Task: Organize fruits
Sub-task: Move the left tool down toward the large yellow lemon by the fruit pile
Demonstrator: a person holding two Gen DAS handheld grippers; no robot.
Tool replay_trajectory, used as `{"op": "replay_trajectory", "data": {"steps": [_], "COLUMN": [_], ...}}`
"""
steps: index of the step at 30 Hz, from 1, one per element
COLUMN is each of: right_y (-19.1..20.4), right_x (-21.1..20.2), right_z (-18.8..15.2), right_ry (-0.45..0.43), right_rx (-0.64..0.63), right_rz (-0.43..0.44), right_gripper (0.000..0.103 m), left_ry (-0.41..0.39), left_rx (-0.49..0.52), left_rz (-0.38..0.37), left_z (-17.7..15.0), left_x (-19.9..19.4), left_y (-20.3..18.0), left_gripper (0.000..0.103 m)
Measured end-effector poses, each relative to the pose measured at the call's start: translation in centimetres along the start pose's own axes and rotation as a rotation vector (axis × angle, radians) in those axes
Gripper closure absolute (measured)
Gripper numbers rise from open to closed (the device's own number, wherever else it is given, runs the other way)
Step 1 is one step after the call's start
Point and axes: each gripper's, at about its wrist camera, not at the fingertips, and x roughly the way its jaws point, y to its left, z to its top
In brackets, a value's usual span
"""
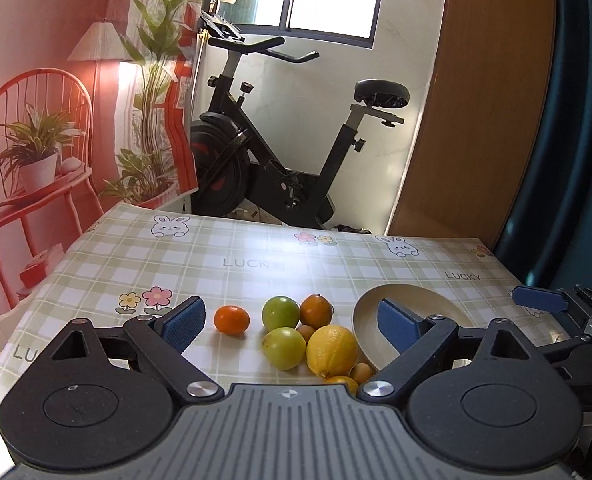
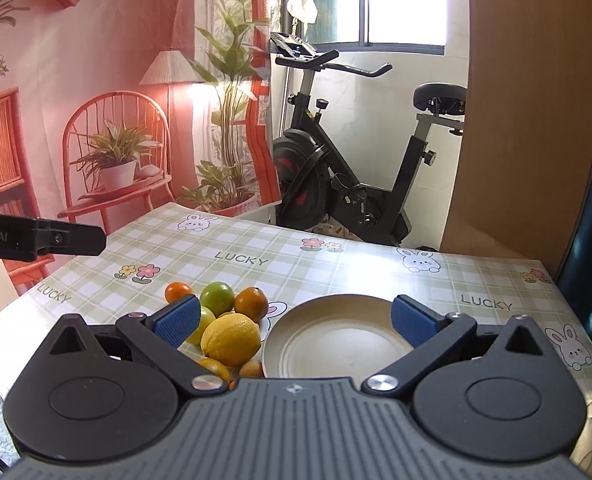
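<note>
Fruit lies loose on the checked tablecloth: a yellow lemon (image 1: 331, 350) (image 2: 232, 339), two green fruits (image 1: 281, 313) (image 1: 284, 347), an orange (image 1: 316, 311) (image 2: 251, 302), a small tangerine (image 1: 232, 319) (image 2: 178, 292) set apart on the left, and small kumquats (image 1: 362, 372) (image 2: 251, 369). An empty beige plate (image 1: 406, 300) (image 2: 336, 344) sits right of the pile. My left gripper (image 1: 290, 322) is open and empty, above the fruit. My right gripper (image 2: 294, 320) is open and empty, above the plate's left edge. Its finger also shows in the left wrist view (image 1: 538, 298).
The table (image 1: 216, 264) ends at a far edge, with an exercise bike (image 1: 280, 152) behind it. A printed backdrop (image 1: 56, 120) hangs on the left. A wooden panel (image 1: 488, 100) stands on the right.
</note>
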Motion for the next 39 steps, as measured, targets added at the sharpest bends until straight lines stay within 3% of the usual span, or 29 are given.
{"op": "replay_trajectory", "data": {"steps": [3,6,12,21,28,32,39], "right_y": [0.7,0.8,0.0,-1.3,-0.7,-0.4,-0.3], "right_x": [1.6,3.0,4.9,5.0,5.2,5.0,4.6], "right_z": [-0.7,-1.6,-3.0,-4.0,-4.7,-5.1,-5.2], "right_ry": [0.022,0.074,0.160,0.231,0.274,0.277,0.283], "right_rx": [-0.046,-0.055,-0.031,0.067,0.059,0.056,0.088], "right_rz": [0.005,0.031,-0.003,0.005,0.061,0.075,0.067], "right_gripper": [0.000,0.007,0.012,0.012,0.013,0.017,0.020], "left_ry": [0.020,0.015,-0.082,-0.100,-0.021,0.057,0.037], "left_rx": [0.043,0.073,0.018,0.031,0.078,0.014,0.019], "left_rz": [0.035,0.076,0.115,0.044,0.017,-0.021,0.022], "left_z": [-0.8,-1.0,-0.3,-0.4,-1.8,-2.5,-2.6], "left_x": [1.1,1.8,1.8,2.0,2.5,2.8,2.5], "left_y": [-0.1,0.0,0.6,-0.1,-1.5,-1.1,-0.9], "left_gripper": [0.008,0.009,0.009,0.010,0.011,0.011,0.011]}}
